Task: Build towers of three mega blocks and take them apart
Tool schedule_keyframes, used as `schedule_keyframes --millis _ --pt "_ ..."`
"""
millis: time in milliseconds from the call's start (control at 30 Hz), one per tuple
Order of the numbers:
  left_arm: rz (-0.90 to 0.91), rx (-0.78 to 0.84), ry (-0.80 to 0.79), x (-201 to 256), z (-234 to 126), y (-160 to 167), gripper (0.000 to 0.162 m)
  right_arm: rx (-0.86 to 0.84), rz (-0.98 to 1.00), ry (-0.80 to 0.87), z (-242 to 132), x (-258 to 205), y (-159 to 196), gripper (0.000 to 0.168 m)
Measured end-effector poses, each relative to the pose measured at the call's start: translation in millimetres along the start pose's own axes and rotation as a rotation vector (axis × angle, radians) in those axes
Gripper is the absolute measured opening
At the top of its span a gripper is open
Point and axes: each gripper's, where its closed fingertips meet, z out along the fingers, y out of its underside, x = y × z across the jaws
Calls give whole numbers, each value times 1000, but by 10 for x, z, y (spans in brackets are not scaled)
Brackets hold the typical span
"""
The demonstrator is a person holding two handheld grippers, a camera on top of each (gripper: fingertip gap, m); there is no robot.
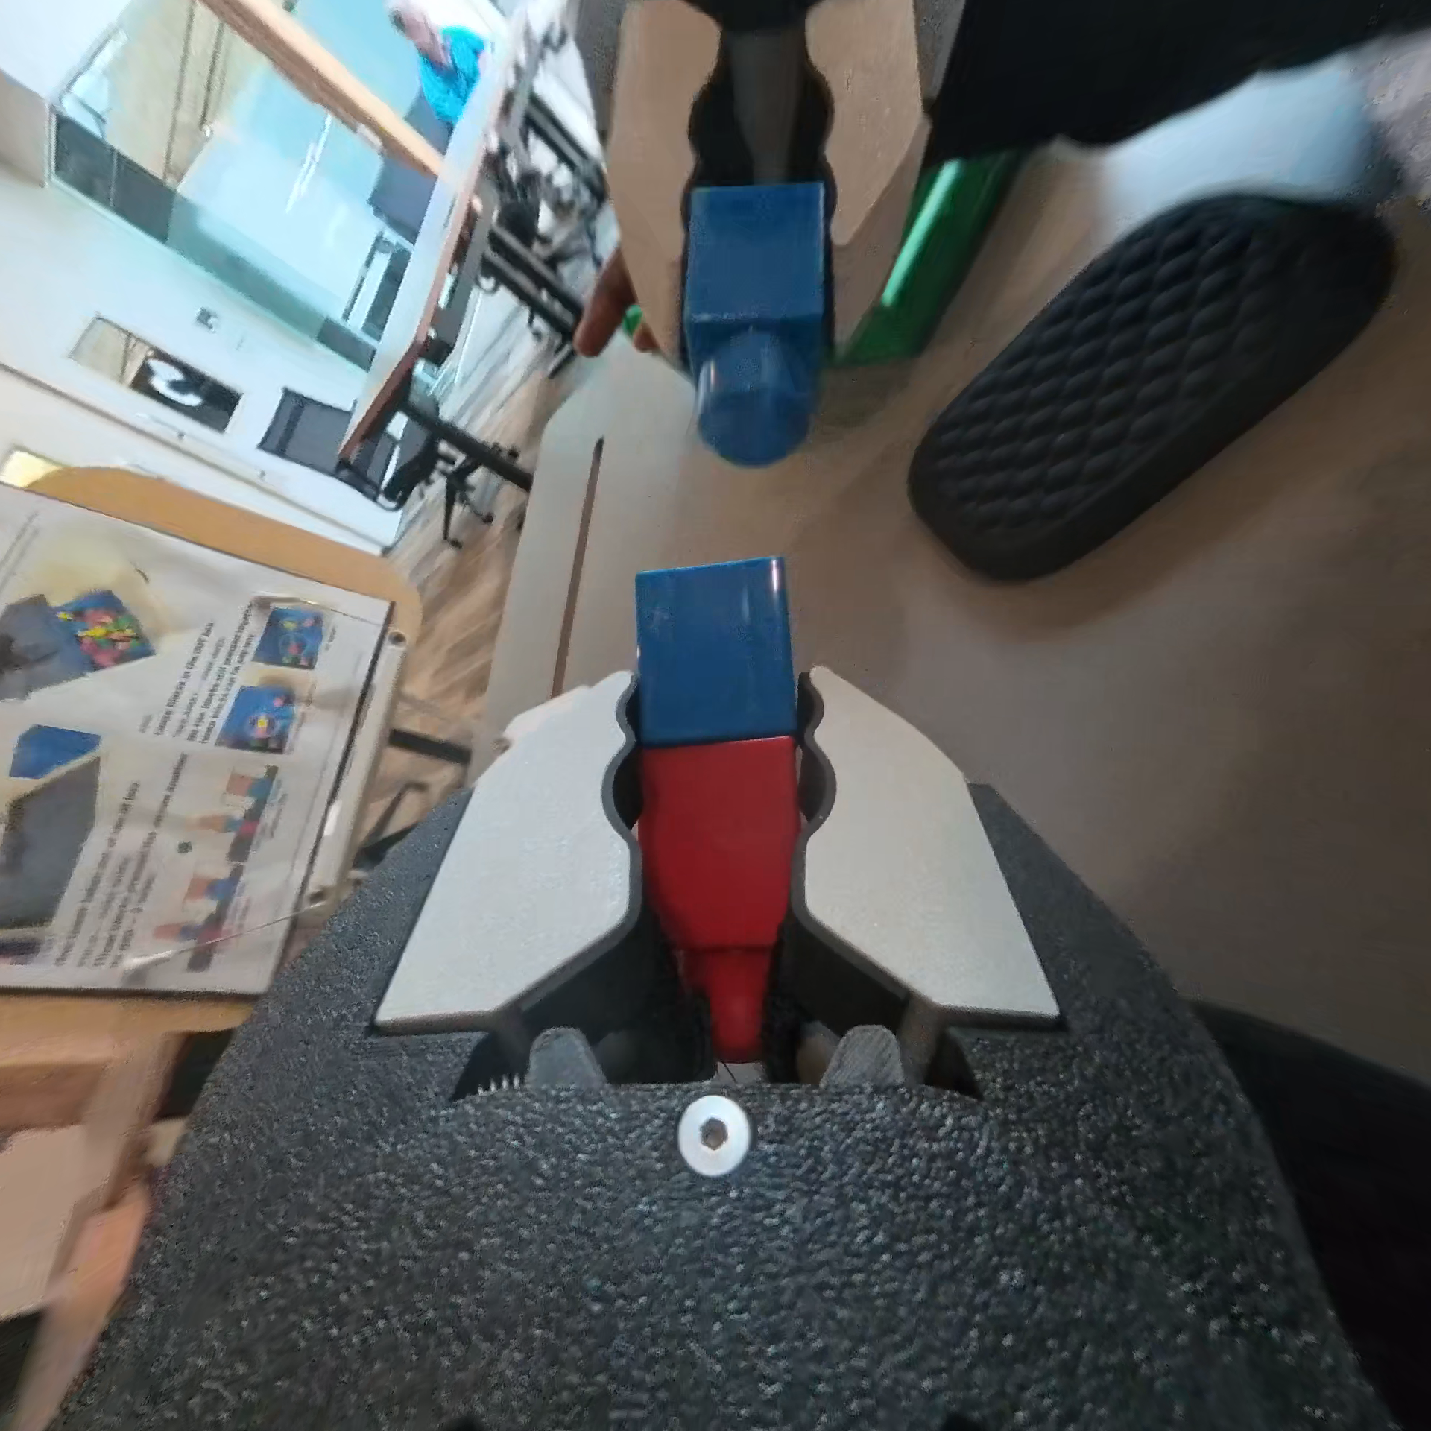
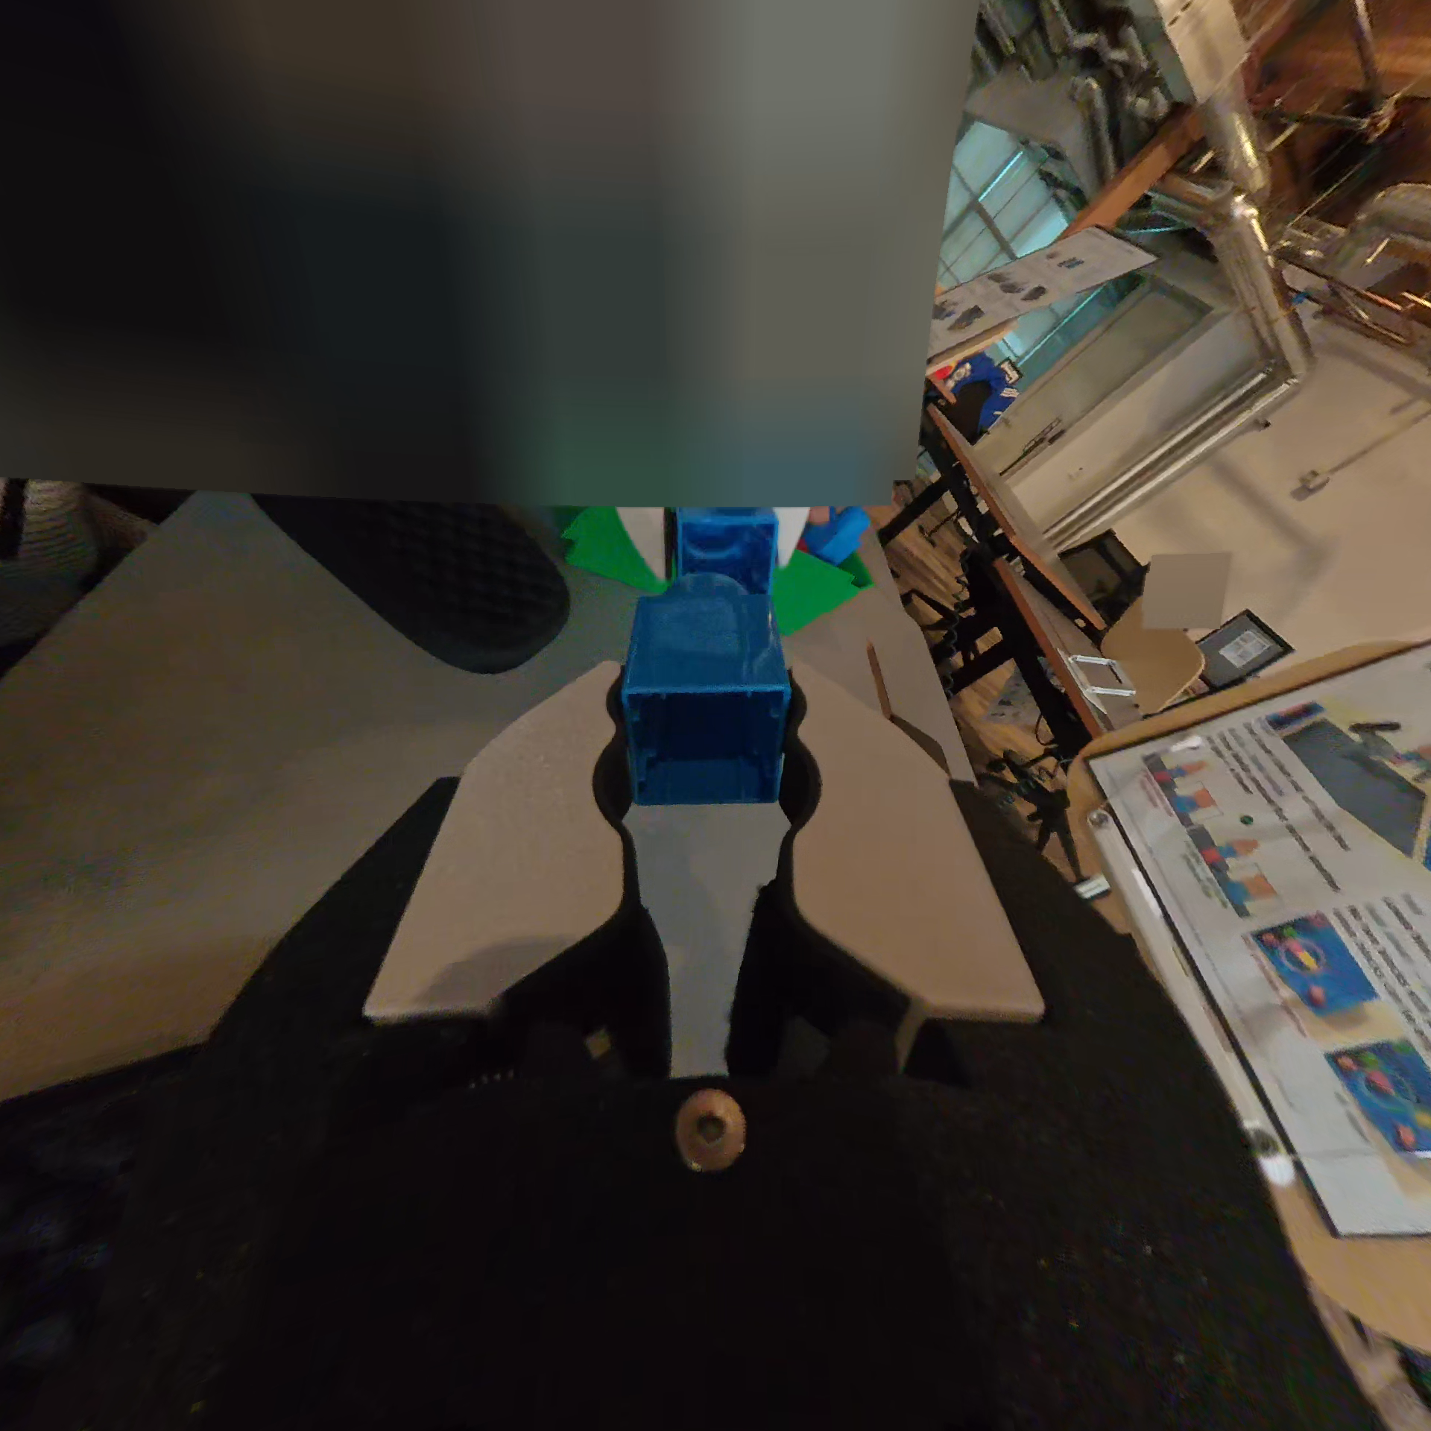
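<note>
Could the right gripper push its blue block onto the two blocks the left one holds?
Probably yes: the right gripper faces the left gripper, with only open air between its blue block and the blue-and-red stack.

A large smeared patch covers the upper left of my right wrist view, hiding everything beyond my single blue block (image 2: 705, 728) except the foot of another blue block (image 2: 724, 546). My left tongs (image 1: 716, 697) cover the sides of the red block (image 1: 716, 836), and its stud sinks into shadow. The green piece (image 1: 921, 255) shows only as a strip behind my right tongs (image 1: 759, 255). The printed sheet (image 1: 163, 774) is too blurred to make out and runs off the left edge.
</note>
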Motion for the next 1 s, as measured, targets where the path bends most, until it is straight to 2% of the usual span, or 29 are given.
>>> schedule_keyframes --millis 100,333,467,567,633,733,1000 --pt "-39 32 -11 -44 -141 3 37 -26 -9 35 -177 52 23 35" --pt "0 6 -24 -32 -29 -6 37 -150 18 141 -516 255 143 35" --pt "-3 30 -33 -42 -5 -32 37 -377 152 322 -1158 500 508 35" --pt "1 37 -28 -26 18 -42 37 -557 361 481 -1765 569 912 35" --pt "3 44 -24 -12 33 -58 37 -660 515 554 -2105 490 1194 36" --pt "6 51 -24 -8 44 -76 37 -747 695 584 -2390 254 1523 36" --pt "-1 43 -29 -29 34 -63 37 -877 935 452 -2406 -413 2077 36"
